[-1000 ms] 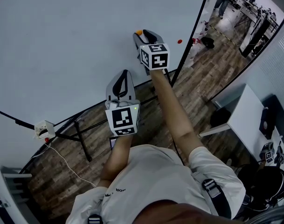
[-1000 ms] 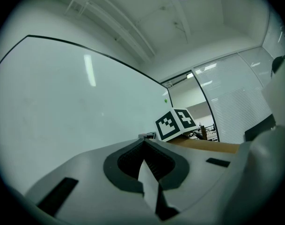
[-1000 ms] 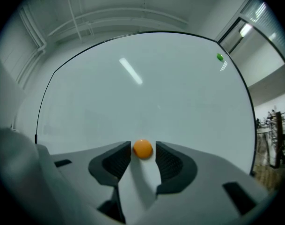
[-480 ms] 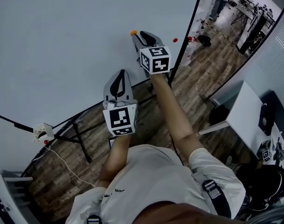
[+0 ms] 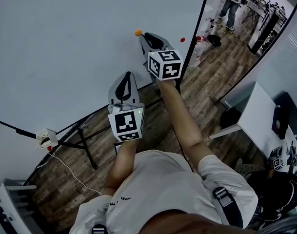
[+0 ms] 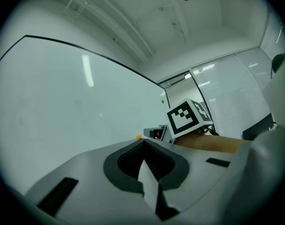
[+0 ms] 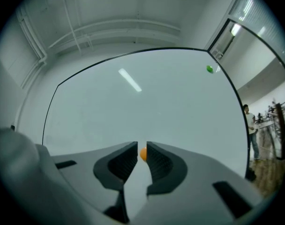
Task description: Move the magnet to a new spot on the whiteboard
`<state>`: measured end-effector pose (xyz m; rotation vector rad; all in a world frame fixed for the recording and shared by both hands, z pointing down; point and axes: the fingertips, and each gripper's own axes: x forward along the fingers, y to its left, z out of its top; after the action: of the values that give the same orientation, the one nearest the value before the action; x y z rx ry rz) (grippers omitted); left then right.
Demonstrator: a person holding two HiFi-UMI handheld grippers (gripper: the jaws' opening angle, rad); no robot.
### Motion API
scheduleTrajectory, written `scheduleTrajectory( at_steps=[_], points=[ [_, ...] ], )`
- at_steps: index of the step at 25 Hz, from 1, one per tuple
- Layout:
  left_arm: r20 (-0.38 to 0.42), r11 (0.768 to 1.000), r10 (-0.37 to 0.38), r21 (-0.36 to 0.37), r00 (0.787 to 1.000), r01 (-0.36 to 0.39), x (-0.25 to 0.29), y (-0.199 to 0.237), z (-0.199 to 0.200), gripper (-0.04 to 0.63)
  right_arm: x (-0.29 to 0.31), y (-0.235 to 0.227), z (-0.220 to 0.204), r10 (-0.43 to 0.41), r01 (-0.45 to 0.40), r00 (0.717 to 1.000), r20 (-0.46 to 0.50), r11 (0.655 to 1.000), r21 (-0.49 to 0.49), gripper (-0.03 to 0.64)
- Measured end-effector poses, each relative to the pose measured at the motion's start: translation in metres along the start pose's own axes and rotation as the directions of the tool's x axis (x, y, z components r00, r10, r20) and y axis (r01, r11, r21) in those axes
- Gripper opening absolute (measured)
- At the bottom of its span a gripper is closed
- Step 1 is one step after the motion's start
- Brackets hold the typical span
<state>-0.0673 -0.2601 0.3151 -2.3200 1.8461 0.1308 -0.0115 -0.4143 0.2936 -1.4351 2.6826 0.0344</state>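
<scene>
Though just closing down on small round orange magnet [image 7: 143, 154] stuck to glossy white whiteboard [image 7: 133, 111], right gripper [image 7: 142, 142] not clamped yet, sliver of gap left; risks tip-only pinch, slipping off on pull. Left gripper [image 6: 142, 140] pinched together, holding nothing

The whiteboard [image 5: 65, 43] looked smooth and glossy, the floor [image 5: 214, 74] was grained wood planking, and the right tool [image 7: 141, 149] was matt plastic with ribbed pads [image 7: 118, 165].
</scene>
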Motion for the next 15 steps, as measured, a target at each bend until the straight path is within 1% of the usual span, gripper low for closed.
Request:
scheduleTrajectory(
  at_steps=[3,9,15],
  points=[
    [0.003,1.0,-0.003,0.0,1.0,0.003,-0.006,0.001,0.004,0.002,-0.012,0.008,0.009,0.001,-0.001,1.0,0.017,1.0,0.006,0.064],
    [-0.001,1.0,-0.013,-0.003,1.0,0.013,0.004,-0.008,-0.001,0.002,-0.024,0.002,0.005,0.0,0.0,1.0,0.017,1.0,0.0,0.046],
    [0.002,1.0,-0.015,-0.008,1.0,0.015,-0.007,-0.009,0.005,0.002,-0.044,0.02,0.014,0.019,-0.018,0.999,0.039,1.0,-0.003,0.036]
  ],
)
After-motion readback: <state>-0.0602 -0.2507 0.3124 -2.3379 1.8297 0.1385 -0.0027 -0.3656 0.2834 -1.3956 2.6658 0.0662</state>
